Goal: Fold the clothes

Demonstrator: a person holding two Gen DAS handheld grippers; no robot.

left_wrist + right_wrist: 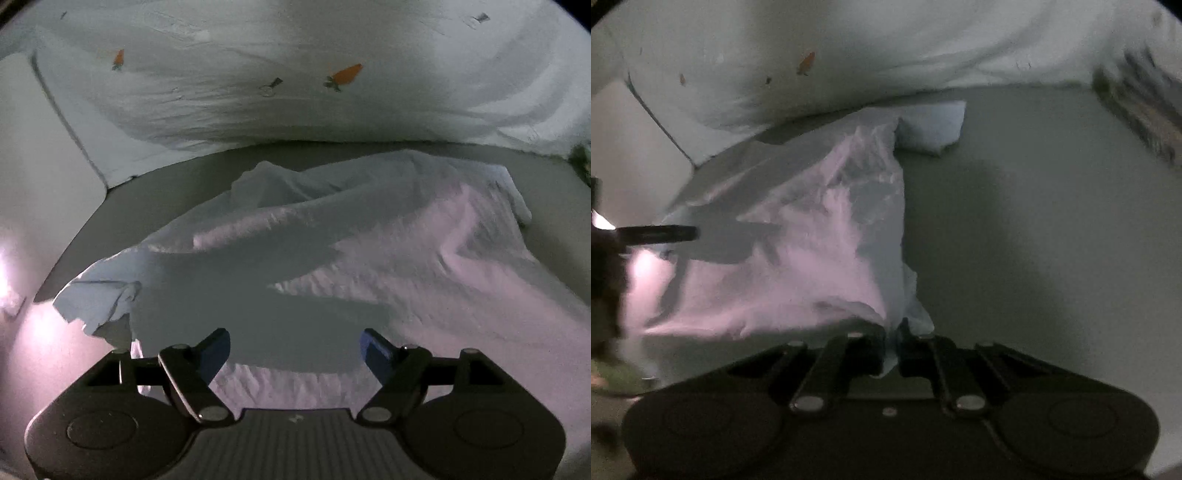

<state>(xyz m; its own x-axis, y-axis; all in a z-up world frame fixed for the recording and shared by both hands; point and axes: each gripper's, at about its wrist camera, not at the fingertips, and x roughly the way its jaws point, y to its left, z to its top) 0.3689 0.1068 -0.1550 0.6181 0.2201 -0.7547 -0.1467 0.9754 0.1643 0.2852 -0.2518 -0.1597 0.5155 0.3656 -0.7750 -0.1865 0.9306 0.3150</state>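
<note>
A pale white garment (332,258) lies rumpled on a grey bed surface (155,206), with a sleeve end (96,302) flopped out at its left. My left gripper (294,350) hovers over the garment's near part with its blue-padded fingers wide apart and nothing between them. In the right wrist view the same garment (812,240) stretches away to the left. My right gripper (894,350) is shut on a corner of that cloth, which pokes out between the black fingers. The left gripper's finger (661,233) shows at the left edge.
A white duvet with orange carrot prints (295,74) is bunched along the far side of the bed. A folded pale cloth (931,125) lies beyond the garment. Bare grey sheet (1034,221) spreads to the right. A dark patterned thing (1137,110) sits at the far right.
</note>
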